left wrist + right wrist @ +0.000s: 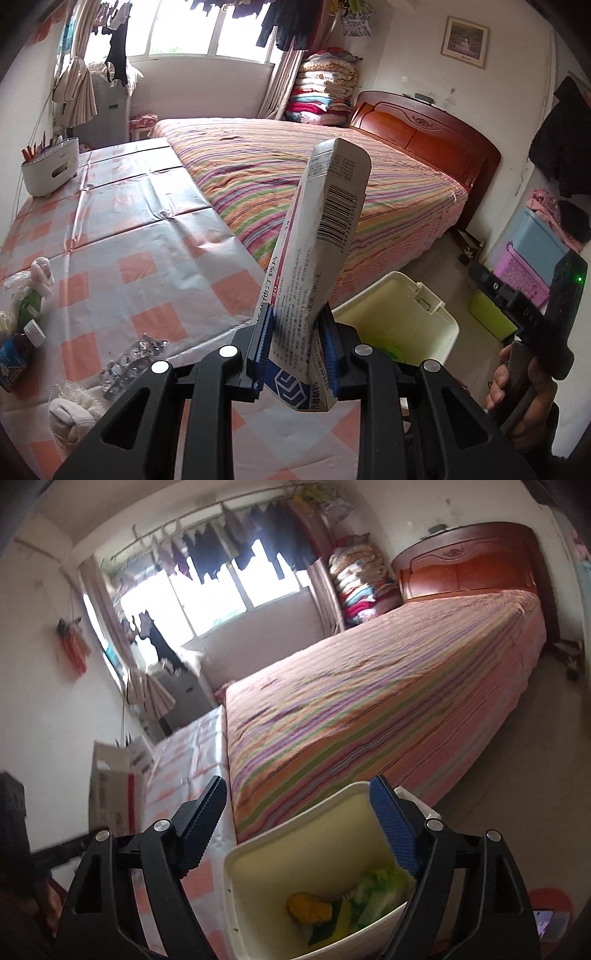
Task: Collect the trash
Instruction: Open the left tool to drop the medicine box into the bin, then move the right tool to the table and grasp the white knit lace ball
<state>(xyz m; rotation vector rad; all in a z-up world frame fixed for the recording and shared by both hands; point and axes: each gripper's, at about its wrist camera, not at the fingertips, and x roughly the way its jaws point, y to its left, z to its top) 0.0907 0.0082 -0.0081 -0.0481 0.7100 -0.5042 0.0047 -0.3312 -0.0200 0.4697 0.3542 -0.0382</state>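
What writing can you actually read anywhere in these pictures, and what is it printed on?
"20 mg", on the medicine box clamped in the left hand-held gripper.
"他汀钙片", large Chinese characters on the same box.
Barcode digits on the box: too small to read surely.
Fine print on the box: too small.
Label on the brown bottle: blurred.
Box in the right wrist view: blurred.

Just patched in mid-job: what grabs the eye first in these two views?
The crumpled white medicine box with a barcode, clamped upright in the left gripper above the checked table. Next, the cream plastic trash bin holding vegetable scraps, below the open right gripper, beside the striped bed.
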